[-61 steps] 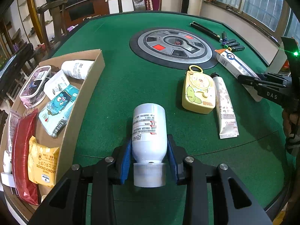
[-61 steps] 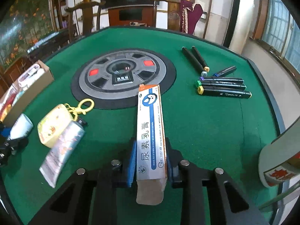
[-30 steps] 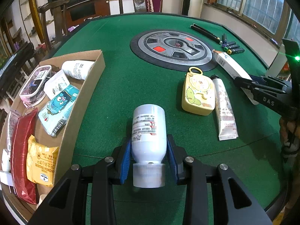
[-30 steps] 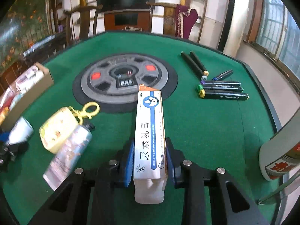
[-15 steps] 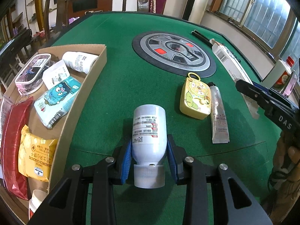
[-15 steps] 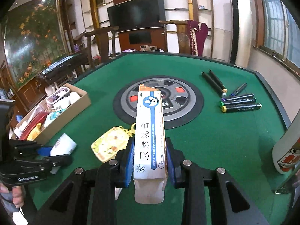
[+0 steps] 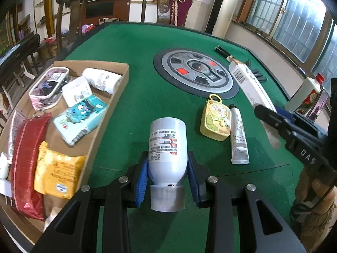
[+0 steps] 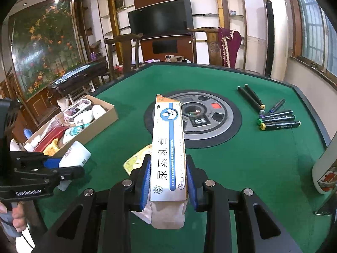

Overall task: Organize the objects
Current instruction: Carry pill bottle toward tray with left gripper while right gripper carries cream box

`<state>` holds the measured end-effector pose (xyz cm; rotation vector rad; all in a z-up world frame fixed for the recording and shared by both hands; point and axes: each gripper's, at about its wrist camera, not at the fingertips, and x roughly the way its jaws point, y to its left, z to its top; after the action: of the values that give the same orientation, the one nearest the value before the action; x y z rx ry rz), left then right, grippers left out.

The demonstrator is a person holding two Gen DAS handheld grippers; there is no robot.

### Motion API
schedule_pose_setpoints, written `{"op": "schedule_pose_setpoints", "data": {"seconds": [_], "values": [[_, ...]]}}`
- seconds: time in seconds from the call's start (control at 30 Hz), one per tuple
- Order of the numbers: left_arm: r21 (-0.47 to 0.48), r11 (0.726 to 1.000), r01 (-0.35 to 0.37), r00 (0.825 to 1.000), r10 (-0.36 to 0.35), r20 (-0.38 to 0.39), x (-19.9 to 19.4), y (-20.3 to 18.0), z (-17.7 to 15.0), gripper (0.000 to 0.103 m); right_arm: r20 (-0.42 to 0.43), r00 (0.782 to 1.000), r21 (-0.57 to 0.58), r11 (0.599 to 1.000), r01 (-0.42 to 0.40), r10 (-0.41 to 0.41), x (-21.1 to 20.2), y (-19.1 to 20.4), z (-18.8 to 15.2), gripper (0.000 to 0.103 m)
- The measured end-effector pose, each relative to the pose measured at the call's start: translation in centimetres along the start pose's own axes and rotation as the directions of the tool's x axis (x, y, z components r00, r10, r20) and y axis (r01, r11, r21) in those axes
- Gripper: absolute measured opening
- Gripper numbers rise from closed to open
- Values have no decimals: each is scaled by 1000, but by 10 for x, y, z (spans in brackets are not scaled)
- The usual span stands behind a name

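My left gripper (image 7: 167,178) is shut on a white plastic bottle (image 7: 167,145), cap toward the camera, held above the green table just right of the cardboard box (image 7: 109,105). My right gripper (image 8: 168,181) is shut on a long white-and-blue carton (image 8: 168,143), lifted clear of the felt and pointing at the table's centre. In the left wrist view the right gripper (image 7: 280,120) comes in from the right with the carton (image 7: 250,84). The right wrist view shows the left gripper (image 8: 52,168) with the bottle (image 8: 73,154) at the lower left.
The box holds several packets, a pouch and a white tub. A yellow keychain case (image 7: 215,120) and a hand-cream tube (image 7: 238,135) lie on the felt. Several markers (image 8: 276,118) lie right of the round centre console (image 8: 193,118). A white liquor bottle (image 7: 305,97) stands at the right edge.
Both grippers rose with their loads. The right gripper swung left and tilted up, bringing the box and the room into its view; the left moved slightly toward the box.
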<state>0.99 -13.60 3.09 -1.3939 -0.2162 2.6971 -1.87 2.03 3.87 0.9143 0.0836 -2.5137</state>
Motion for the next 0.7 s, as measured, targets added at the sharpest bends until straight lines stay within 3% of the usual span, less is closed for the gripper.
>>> {"op": "schedule_pose_setpoints", "data": {"seconds": [0.23, 0.7], "values": [[-49, 999, -21, 999, 23, 48, -30, 26, 0, 33, -8, 999, -14, 999, -42, 42, 4, 18, -3, 32], [-186, 974, -130, 984, 150, 96, -84, 96, -19, 34, -37, 996, -38, 996, -78, 77, 12, 36, -7, 32]]}}
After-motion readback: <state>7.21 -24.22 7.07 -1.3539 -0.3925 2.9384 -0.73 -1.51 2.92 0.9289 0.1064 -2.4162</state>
